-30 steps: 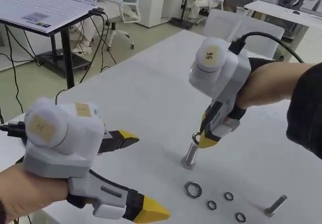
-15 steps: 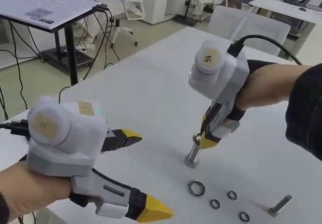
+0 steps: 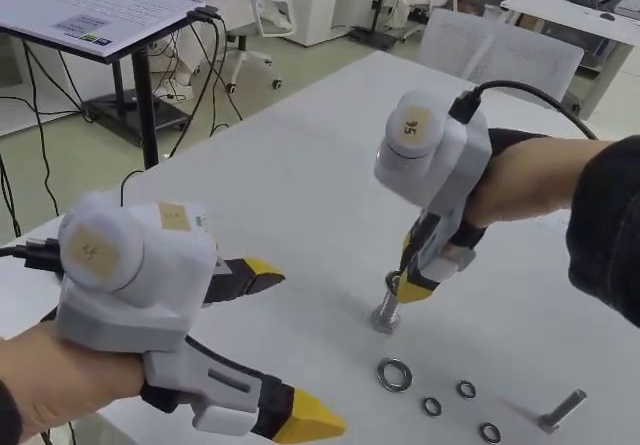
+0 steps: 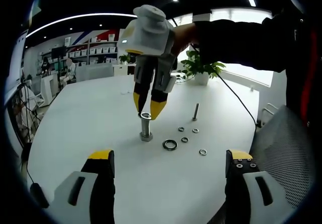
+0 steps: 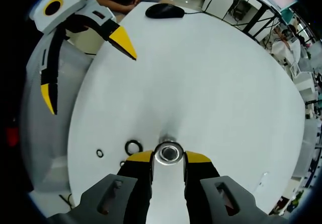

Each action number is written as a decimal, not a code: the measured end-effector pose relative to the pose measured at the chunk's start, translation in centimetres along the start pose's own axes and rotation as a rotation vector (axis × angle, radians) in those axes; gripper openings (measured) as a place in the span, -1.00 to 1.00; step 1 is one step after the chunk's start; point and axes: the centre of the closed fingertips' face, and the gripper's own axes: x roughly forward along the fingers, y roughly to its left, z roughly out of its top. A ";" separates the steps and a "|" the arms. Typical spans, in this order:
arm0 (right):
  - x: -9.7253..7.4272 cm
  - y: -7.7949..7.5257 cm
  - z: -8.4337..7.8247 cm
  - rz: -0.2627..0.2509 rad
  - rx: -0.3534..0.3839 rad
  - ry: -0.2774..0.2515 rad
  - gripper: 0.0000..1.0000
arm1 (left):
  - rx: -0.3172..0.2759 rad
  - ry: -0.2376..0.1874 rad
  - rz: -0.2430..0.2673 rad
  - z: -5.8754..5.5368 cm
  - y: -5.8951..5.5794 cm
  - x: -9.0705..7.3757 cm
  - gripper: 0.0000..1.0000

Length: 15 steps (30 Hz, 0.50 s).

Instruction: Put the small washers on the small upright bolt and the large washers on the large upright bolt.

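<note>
The right gripper (image 5: 168, 158) pinches a large washer (image 4: 146, 115) directly over the large upright bolt (image 4: 146, 132), axis vertical; the left gripper (image 4: 169, 154) gapes.

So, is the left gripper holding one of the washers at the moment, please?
No, the left gripper has its jaws spread wide apart with nothing held between them.

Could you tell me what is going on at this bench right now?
A person is working with a handheld gripper in each hand. The right gripper pinches a large washer between its fingers, right at the top of the large upright bolt, apparently about to drop it on. The left gripper hovers open nearby, holding nothing. On the white table sit a second large washer, three small washers and the small bolt.
</note>
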 end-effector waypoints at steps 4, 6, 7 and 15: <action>0.2 0.1 0.0 0.002 -0.003 0.006 -0.53 | -0.002 0.001 -0.001 -0.1 0.0 0.0 0.82; 0.4 0.1 0.1 0.005 0.001 0.009 -0.53 | -0.003 0.001 -0.001 -0.1 0.0 0.0 0.82; 0.6 0.1 0.1 0.007 0.000 0.012 -0.53 | -0.003 0.001 -0.001 -0.2 0.0 0.0 0.82; 1.5 0.2 0.0 0.018 0.000 0.028 -0.53 | -0.008 0.000 0.001 -0.3 0.1 -0.2 0.82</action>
